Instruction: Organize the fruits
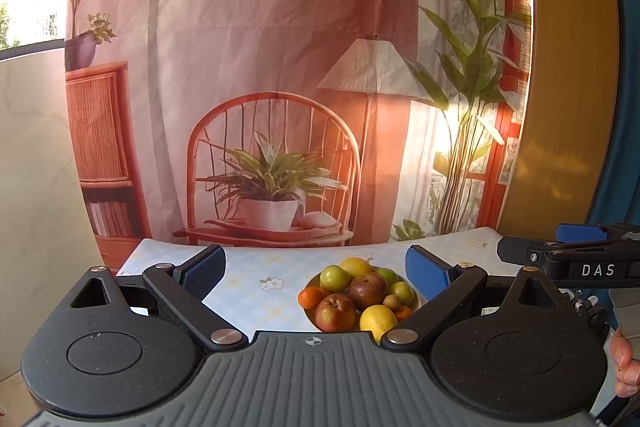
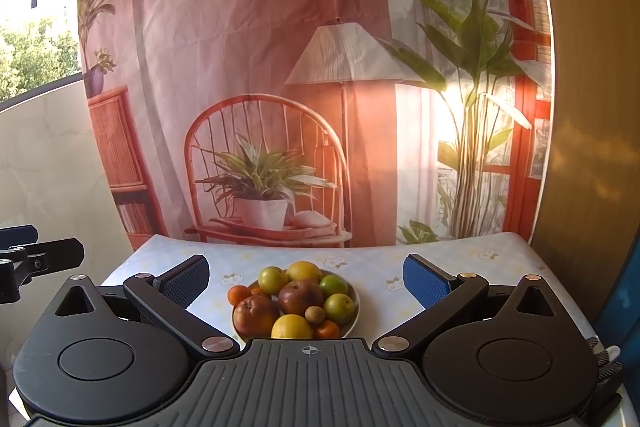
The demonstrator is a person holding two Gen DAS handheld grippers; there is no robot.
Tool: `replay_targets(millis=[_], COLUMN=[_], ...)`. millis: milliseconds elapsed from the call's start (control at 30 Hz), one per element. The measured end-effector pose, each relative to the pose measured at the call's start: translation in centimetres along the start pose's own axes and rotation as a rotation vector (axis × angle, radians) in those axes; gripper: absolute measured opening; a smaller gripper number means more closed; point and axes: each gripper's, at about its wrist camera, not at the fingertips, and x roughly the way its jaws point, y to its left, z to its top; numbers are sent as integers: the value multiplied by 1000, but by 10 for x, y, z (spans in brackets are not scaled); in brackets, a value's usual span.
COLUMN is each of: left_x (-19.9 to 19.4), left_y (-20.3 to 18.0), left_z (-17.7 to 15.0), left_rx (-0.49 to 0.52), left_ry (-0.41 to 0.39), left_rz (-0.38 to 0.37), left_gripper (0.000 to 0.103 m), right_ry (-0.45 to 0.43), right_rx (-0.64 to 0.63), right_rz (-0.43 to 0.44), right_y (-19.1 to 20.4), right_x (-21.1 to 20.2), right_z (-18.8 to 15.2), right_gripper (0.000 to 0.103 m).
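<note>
1. The left gripper (image 1: 316,273) is spread wide and holds nothing; its blue pads (image 1: 206,273) hang above the near part of the table (image 1: 248,303).
2. The right gripper (image 2: 306,277) is likewise spread wide and holds nothing.
3. The plate (image 2: 354,311) sits on the table's floral cloth, between the fingers in the right wrist view and toward the right finger in the left wrist view.
4. The fruits (image 2: 296,301) are heaped on the plate and touch one another: 2 red apples (image 2: 300,297), 2 yellow citrus, green fruits, small orange fruits, and 1 small brown fruit.
5. Bare cloth lies on the left, right and far sides of the plate.
6. The table's far edge meets a printed backdrop (image 2: 260,67).
7. The right edge adjoins a wooden panel (image 2: 580,147).
8. A hand (image 1: 624,367) shows at the left view's right margin.
</note>
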Motion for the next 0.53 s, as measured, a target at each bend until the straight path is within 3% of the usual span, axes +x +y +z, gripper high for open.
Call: replay_targets(millis=[533], left_x=[0], left_y=[1], left_z=[-1], left_rx=[-4], left_ry=[-16], left_rz=[-11], left_gripper=[98], right_ry=[-1], right_rx=[0], right_rz=[0], right_y=[-1], right_x=[-1], right_z=[-1], right_gripper=[102])
